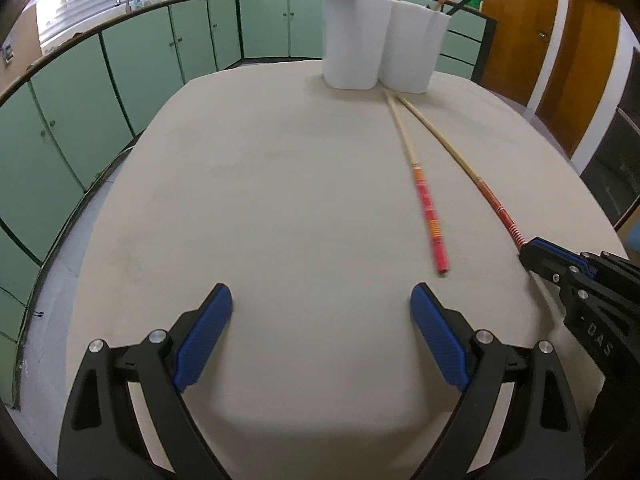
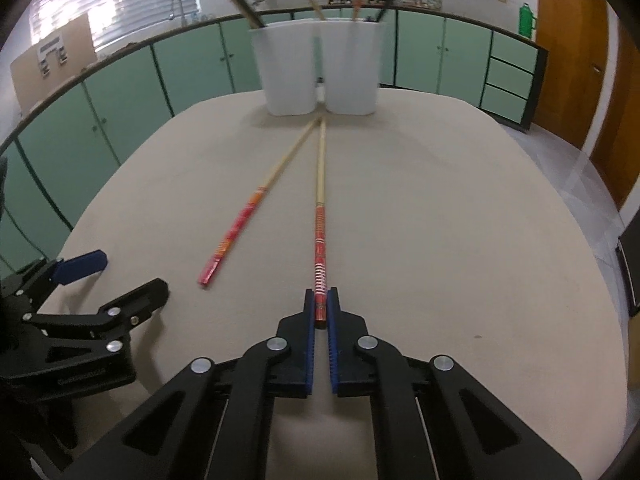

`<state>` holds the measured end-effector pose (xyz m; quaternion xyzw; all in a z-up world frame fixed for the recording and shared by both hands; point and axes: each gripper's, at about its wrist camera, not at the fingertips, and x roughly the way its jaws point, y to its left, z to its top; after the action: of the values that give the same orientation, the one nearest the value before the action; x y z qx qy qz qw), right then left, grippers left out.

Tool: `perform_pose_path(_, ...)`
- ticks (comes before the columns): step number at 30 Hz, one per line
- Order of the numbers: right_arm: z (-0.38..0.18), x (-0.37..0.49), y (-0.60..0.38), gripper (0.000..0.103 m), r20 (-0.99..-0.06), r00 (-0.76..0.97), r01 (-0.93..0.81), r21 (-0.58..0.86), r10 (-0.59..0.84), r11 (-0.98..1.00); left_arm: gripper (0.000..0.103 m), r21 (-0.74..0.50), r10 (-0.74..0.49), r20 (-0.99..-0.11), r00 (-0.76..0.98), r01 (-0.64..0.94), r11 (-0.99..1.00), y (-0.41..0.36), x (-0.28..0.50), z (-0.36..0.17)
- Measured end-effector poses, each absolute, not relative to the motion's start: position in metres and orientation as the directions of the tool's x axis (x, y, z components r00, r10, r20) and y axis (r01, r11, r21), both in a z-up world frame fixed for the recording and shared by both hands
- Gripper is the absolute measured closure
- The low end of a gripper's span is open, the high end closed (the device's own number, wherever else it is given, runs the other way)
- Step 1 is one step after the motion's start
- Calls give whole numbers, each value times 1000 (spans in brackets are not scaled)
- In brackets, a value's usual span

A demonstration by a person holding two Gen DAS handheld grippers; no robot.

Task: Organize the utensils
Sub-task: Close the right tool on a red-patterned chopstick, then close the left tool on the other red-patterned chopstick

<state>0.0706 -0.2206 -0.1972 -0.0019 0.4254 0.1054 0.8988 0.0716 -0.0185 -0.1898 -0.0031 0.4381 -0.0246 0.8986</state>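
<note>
Two long chopsticks with red patterned ends lie on the beige table. My right gripper (image 2: pixel 320 304) is shut on the red end of the right chopstick (image 2: pixel 320 216), which also shows in the left wrist view (image 1: pixel 472 172). The left chopstick (image 2: pixel 244 220) lies loose, also in the left wrist view (image 1: pixel 424 196). My left gripper (image 1: pixel 322 300) is open and empty, just left of the loose chopstick's red end; it shows in the right wrist view (image 2: pixel 120 276). White holder cups (image 2: pixel 320 68) at the table's far side hold several sticks; they also show in the left wrist view (image 1: pixel 380 44).
The beige table (image 1: pixel 260 200) is round-edged. Green cabinets (image 1: pixel 132 64) with a counter, sink tap and pots run behind it. Wooden doors (image 1: pixel 560 40) stand at the right.
</note>
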Motion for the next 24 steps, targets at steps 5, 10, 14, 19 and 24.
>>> perform_pose_path(5, -198, 74, -244, 97, -764, 632, -143, 50, 130, 988, 15, -60, -92, -775, 625, 72, 996, -32, 71, -188)
perform_pose_path(10, -200, 78, -261, 97, -765, 632, -122, 63, 126, 991, 18, -52, -96, -776, 623, 88, 995, -46, 82, -190)
perform_pose_path(14, -200, 78, -260, 97, -764, 631, -129, 63, 131, 990, 23, -39, -89, -780, 619, 94, 995, -52, 87, -192)
perform_pose_path(19, -200, 77, -261, 97, -765, 629, -132, 73, 141, 989, 46, -20, -77, -775, 627, 97, 995, -57, 87, -191)
perform_pose_path(24, -201, 78, -261, 97, -767, 625, -138, 78, 148, 987, 72, -23, -81, -770, 633, 99, 995, -63, 86, -190)
